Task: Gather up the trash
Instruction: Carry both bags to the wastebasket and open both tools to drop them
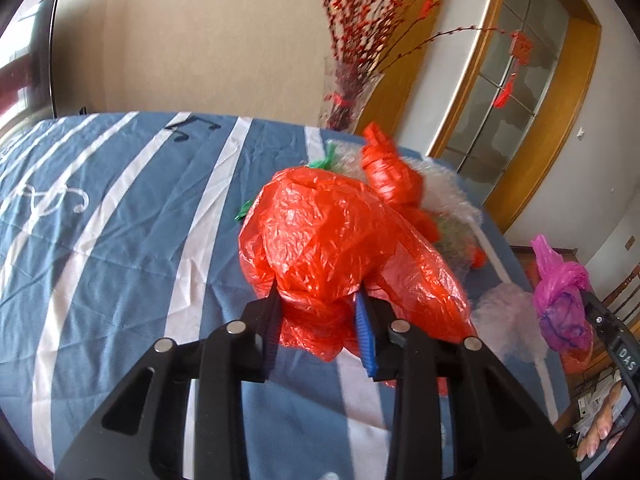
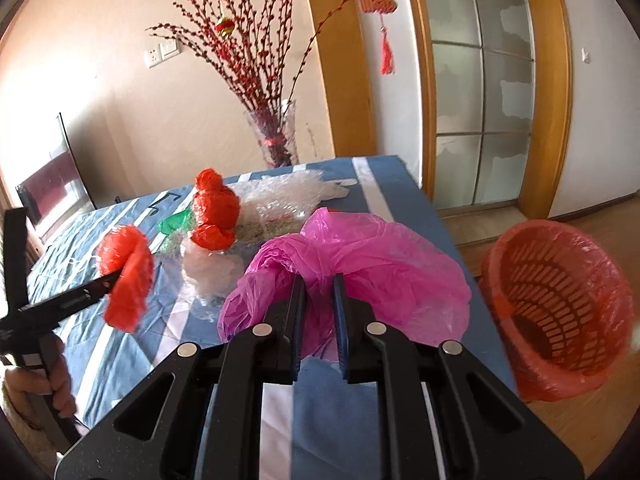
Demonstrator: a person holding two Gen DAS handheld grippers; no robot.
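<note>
My left gripper (image 1: 318, 300) is shut on a crumpled red plastic bag (image 1: 340, 248) and holds it over the blue striped tablecloth (image 1: 120, 220); the bag also shows in the right wrist view (image 2: 126, 276). My right gripper (image 2: 319, 284) is shut on a pink plastic bag (image 2: 372, 264), also seen at the right of the left wrist view (image 1: 560, 292). A red basket bin (image 2: 560, 308) lined with red plastic stands on the floor to the right of the table. More trash lies on the table: a knotted red bag (image 2: 214, 208), clear bubble wrap (image 2: 288, 196) and a green scrap (image 2: 176, 224).
A glass vase of red-berry branches (image 2: 276, 136) stands at the table's far edge. A wood-framed glass door (image 2: 484, 92) is behind on the right. A dark screen (image 2: 52, 172) stands at the far left. The floor is wood.
</note>
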